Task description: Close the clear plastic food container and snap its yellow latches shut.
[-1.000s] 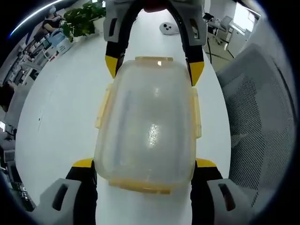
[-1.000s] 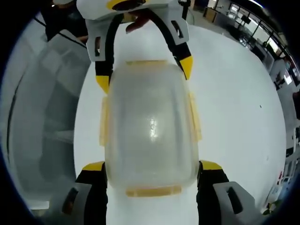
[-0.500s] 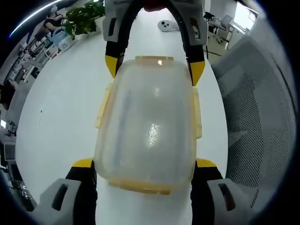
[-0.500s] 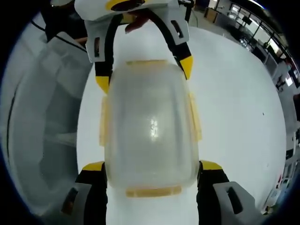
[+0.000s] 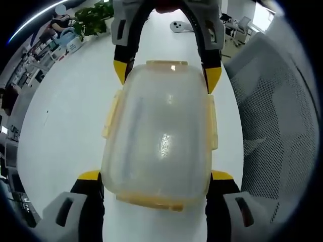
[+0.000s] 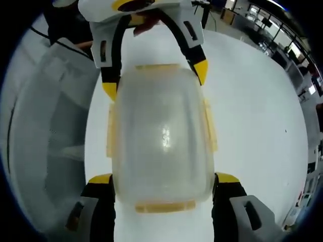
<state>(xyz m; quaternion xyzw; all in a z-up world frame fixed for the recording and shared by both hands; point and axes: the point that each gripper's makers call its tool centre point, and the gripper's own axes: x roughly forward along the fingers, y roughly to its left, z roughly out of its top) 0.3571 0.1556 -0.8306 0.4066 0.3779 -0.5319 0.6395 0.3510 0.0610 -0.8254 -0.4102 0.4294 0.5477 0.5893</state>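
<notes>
Here the clear plastic food container (image 5: 159,133) is held between the two grippers above a long white desk (image 5: 65,116), roughly over the middle of its width, with a mesh office chair (image 5: 275,116) beyond one long edge. The left gripper (image 5: 155,176) is clamped across one end of the box, its yellow-tipped jaws set against both sides; the right gripper (image 6: 164,179) is clamped likewise on the opposite end. The lid appears seated, so the closing step is judged done. The yellow latches (image 5: 211,123) along the long sides seem to stand slightly outward, though whether they are snapped cannot be told. The next move is judged to call for one gripper to be freed and each latch pressed down against the container wall.
</notes>
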